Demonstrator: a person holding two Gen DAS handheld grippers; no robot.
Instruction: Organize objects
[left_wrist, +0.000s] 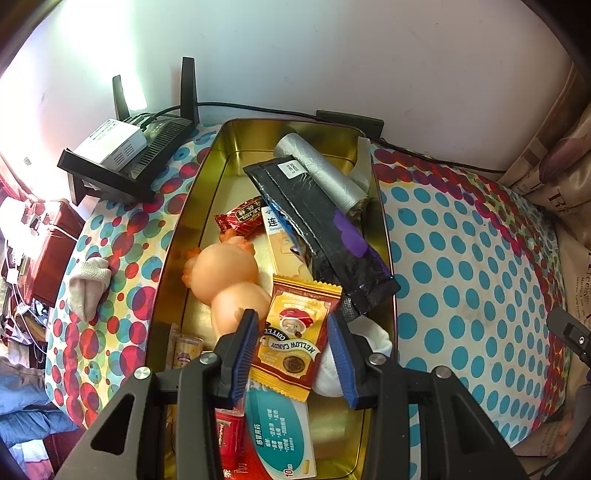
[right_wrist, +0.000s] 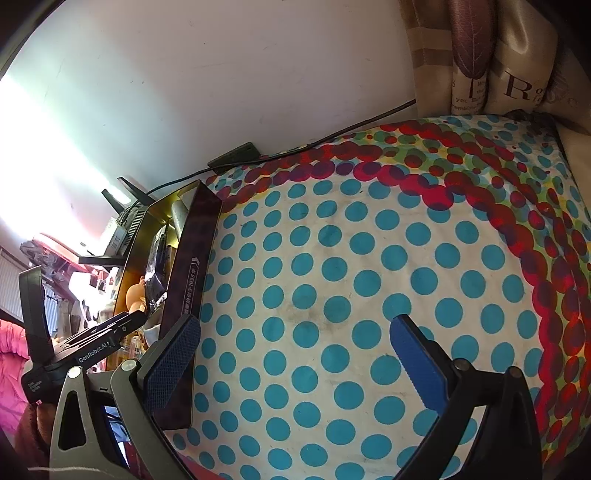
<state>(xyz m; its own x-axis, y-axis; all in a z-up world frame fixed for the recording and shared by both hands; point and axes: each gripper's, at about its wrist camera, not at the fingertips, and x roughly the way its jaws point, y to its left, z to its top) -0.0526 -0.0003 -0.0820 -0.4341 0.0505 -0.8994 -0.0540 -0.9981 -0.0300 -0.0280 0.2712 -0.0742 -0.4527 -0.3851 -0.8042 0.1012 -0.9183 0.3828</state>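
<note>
A gold metal tin (left_wrist: 207, 177) sits on the polka-dot cloth (left_wrist: 461, 258) and holds several items: a red-and-gold coffee candy packet (left_wrist: 295, 339), a peach rubber toy (left_wrist: 225, 277), a black and purple pouch (left_wrist: 325, 229), a grey bag roll (left_wrist: 321, 170), a red snack packet (left_wrist: 243, 216) and a medicine box (left_wrist: 280, 435). My left gripper (left_wrist: 291, 332) is open over the tin, its fingers either side of the candy packet, not closed on it. My right gripper (right_wrist: 295, 339) is open and empty above the cloth, to the right of the tin (right_wrist: 192, 266).
A black router (left_wrist: 125, 151) stands on the cloth left of the tin, with a cable (left_wrist: 258, 109) and adapter along the white wall. A white sock (left_wrist: 88, 284) lies on the cloth at left. Curtains (right_wrist: 480, 55) hang at the right. Clutter lies beyond the left edge.
</note>
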